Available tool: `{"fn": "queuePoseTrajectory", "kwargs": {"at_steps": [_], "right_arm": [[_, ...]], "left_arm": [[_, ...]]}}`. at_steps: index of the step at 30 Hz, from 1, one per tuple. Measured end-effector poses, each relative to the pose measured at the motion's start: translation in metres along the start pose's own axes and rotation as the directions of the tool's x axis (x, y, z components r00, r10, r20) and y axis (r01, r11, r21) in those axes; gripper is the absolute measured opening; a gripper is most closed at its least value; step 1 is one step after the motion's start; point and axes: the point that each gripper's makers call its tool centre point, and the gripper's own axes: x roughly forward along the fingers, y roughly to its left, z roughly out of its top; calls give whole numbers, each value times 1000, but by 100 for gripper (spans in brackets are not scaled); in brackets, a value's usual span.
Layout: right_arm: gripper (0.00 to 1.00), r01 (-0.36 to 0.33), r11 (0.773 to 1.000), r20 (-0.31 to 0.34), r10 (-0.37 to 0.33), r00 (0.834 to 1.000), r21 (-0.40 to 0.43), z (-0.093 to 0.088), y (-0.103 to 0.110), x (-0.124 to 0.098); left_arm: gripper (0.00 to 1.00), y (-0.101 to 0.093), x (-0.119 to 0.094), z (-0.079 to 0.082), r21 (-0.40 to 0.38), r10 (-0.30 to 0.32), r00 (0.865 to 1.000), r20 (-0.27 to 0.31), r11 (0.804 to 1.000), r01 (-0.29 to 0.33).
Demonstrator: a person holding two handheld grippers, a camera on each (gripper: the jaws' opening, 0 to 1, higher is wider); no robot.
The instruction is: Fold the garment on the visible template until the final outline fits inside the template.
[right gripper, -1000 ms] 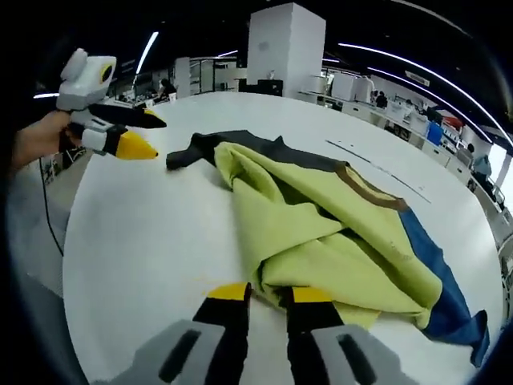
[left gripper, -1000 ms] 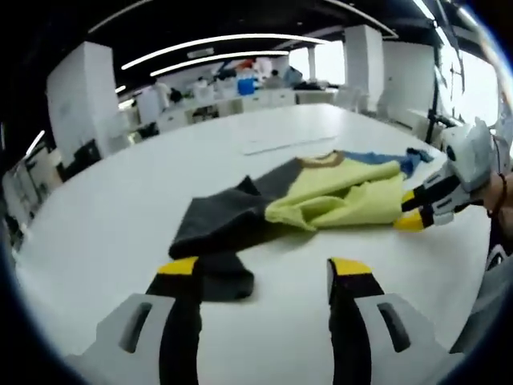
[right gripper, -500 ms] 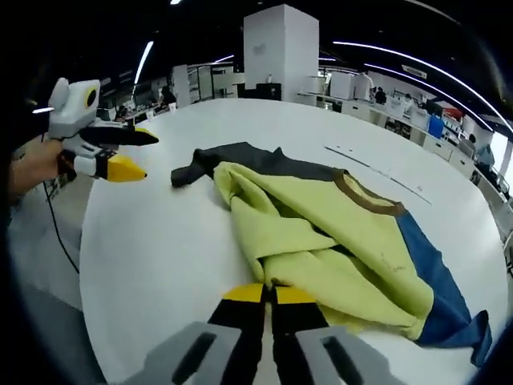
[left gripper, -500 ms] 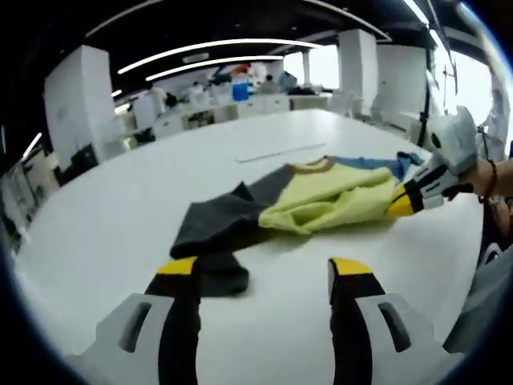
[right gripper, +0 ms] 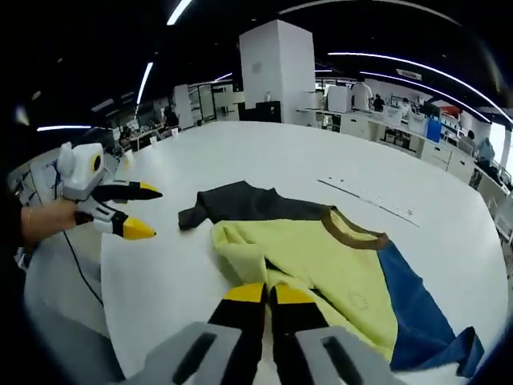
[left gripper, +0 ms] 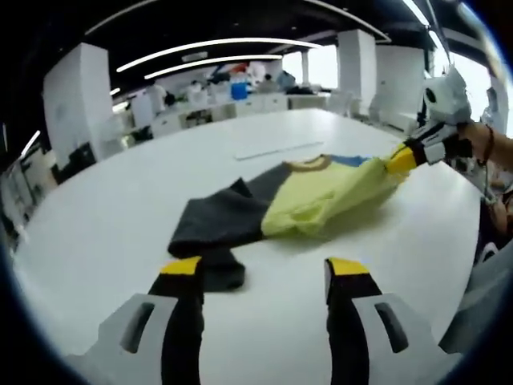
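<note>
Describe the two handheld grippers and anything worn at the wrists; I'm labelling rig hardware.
Both grippers share one design: pale grey moulded bodies, black fingers and yellow tips. The left gripper has a boxy white-grey head; a thin dark cable hangs below the hand holding it. The right gripper looks the same, and a dark band circles the wrist behind it.

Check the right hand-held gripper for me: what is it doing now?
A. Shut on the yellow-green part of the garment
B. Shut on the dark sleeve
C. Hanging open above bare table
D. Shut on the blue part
A: in the right gripper view the right hand-held gripper has its yellow-tipped jaws pressed together on the yellow-green fabric of the garment, and the left gripper view shows it lifting that edge.
</note>
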Motion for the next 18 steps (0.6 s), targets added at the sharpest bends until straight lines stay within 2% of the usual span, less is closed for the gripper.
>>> {"fn": "queuePoseTrajectory", "kwargs": {"at_steps": [7,10,14,18], "right_arm": [[0,45,996,51,-49,998,79,27,-38,18],[0,64,990,56,-71,996,123,31,-55,28],[0,83,978,41,-92,995,189,28,-77,43],[0,97,969,17,-103,994,228,21,-92,53]], "left_arm": [[55,-4,3,0,26,-21,1000,-9,999,21],[54,-5,5,-1,46,-23,1000,-15,999,24],[50,-6,7,-1,52,-20,1000,-10,998,20],[49,-3,10,-4,27,-9,1000,-7,1000,9]]}}
